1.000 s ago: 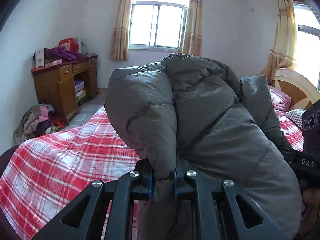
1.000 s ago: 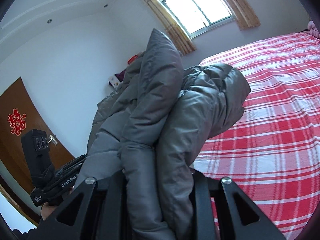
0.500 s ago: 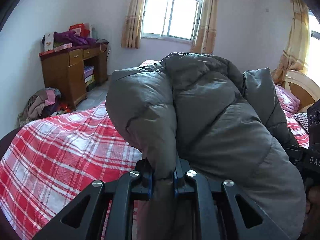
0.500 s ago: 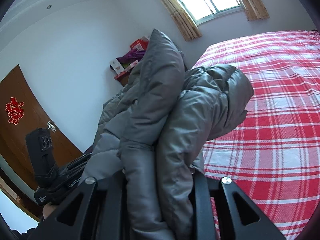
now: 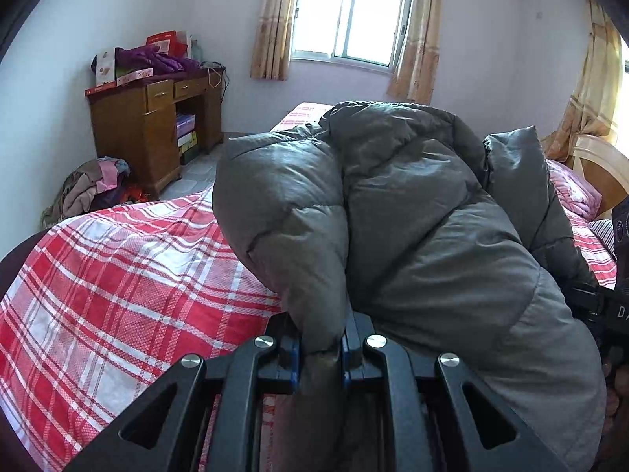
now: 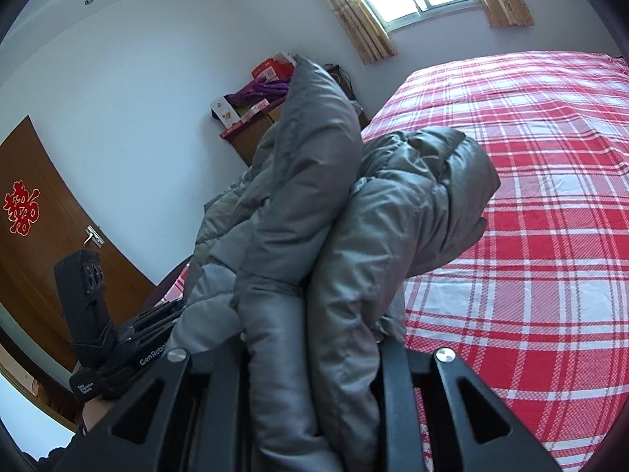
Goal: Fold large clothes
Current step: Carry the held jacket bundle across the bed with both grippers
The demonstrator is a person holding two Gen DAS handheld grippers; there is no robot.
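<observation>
In the left wrist view, the left gripper (image 5: 321, 348) is pinching a fold of the grey quilted puffer jacket (image 5: 412, 236) between its blue-edged pads, the jaws nearly closed with only the squeezed fabric between them. The jacket is hanging bunched in front of the camera, above the bed with the red-and-white plaid cover (image 5: 118, 295), and whether its hidden lower edge is touching the cover cannot be told. A wooden desk (image 5: 153, 126) piled with boxes is standing against the far wall, with a heap of clothes (image 5: 90, 188) on the floor beside it. In the right wrist view, the right gripper (image 6: 314, 358) is clamping a thicker double roll of the same jacket (image 6: 354, 216), its jaws set a little wider around that bulk, while the plaid bed (image 6: 530, 216) is stretching out flat to the right and the left gripper (image 6: 118, 338) is showing at the lower left beside a brown door (image 6: 47, 236). The step in hand looks like carrying the jacket down onto the bed for folding. To do it well, both grips should be holding firm, the hands should be drawing apart to spread the bunched fabric, and the padding should be laid flat without trapped rolls.
</observation>
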